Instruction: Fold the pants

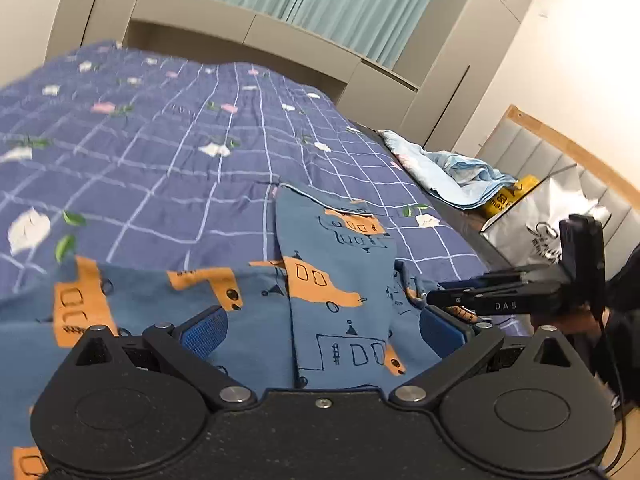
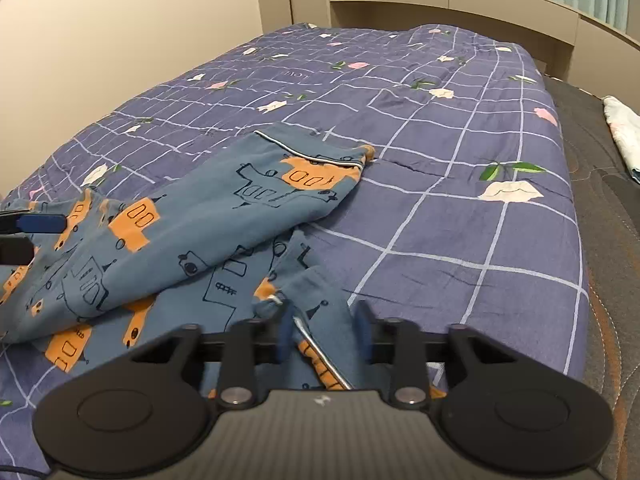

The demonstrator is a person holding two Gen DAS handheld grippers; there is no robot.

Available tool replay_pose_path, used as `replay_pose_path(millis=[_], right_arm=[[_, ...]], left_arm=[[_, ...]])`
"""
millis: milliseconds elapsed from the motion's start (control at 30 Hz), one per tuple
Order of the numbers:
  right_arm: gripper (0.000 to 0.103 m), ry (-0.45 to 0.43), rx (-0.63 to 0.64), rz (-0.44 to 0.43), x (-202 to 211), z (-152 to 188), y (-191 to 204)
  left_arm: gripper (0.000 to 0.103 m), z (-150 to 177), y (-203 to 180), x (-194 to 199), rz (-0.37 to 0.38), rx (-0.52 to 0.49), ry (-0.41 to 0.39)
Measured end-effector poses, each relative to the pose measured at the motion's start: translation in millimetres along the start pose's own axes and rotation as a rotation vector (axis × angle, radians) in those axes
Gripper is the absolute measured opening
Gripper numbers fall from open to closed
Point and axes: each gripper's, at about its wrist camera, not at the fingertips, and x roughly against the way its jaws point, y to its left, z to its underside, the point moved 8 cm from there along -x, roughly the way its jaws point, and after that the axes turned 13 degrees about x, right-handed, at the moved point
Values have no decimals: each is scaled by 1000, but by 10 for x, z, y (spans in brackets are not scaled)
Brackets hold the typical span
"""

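The blue pants (image 1: 332, 280) with orange bus prints lie crumpled on the bed's near part; they also show in the right wrist view (image 2: 192, 224), one leg with a white-piped hem pointing away. My left gripper (image 1: 320, 334) is open wide, its blue pads on either side of the fabric. My right gripper (image 2: 324, 334) is partly open around a bunched fold of the pants with a white-piped edge between its pads. The right gripper also shows in the left wrist view (image 1: 436, 300), at the right edge of the pants.
The bed carries a purple checked quilt (image 2: 440, 128) with flower prints. A light blue cloth (image 1: 448, 172), a yellow item and a silver bag (image 1: 536, 216) lie by the headboard at right. Wardrobes and green curtains stand beyond the bed.
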Motion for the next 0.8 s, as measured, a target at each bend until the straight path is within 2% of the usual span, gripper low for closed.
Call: replay_pose_path(millis=[33, 133, 267, 400, 533, 567, 633, 667, 733, 800], right_arm=[[17, -4, 4, 4, 16, -13, 8], [15, -14, 27, 54, 117, -60, 5], [15, -62, -61, 138, 249, -179, -270], [16, -33, -190, 148, 131, -208, -606], [19, 25, -232, 157, -50, -186, -746], [22, 45, -227, 168, -88, -179, -747], [41, 79, -208, 197, -115, -172, -741], [45, 96, -197, 211, -107, -190, -737], [59, 115, -174, 241, -75, -262, -694], [66, 117, -138, 258, -61, -423, -624]], left_arm=[[102, -10, 21, 3, -2, 9, 2], [102, -19, 47, 19, 5, 18, 0], [102, -31, 91, 33, 18, 34, -1], [101, -16, 128, 34, 24, 42, 12], [100, -5, 152, 22, 33, 51, 22], [100, -1, 160, 16, 44, 60, 27], [100, -3, 170, 3, 64, 84, 34], [100, -9, 172, -1, 74, 96, 32], [100, -26, 177, -9, 97, 116, 27], [100, -28, 185, -22, 107, 138, 29]])
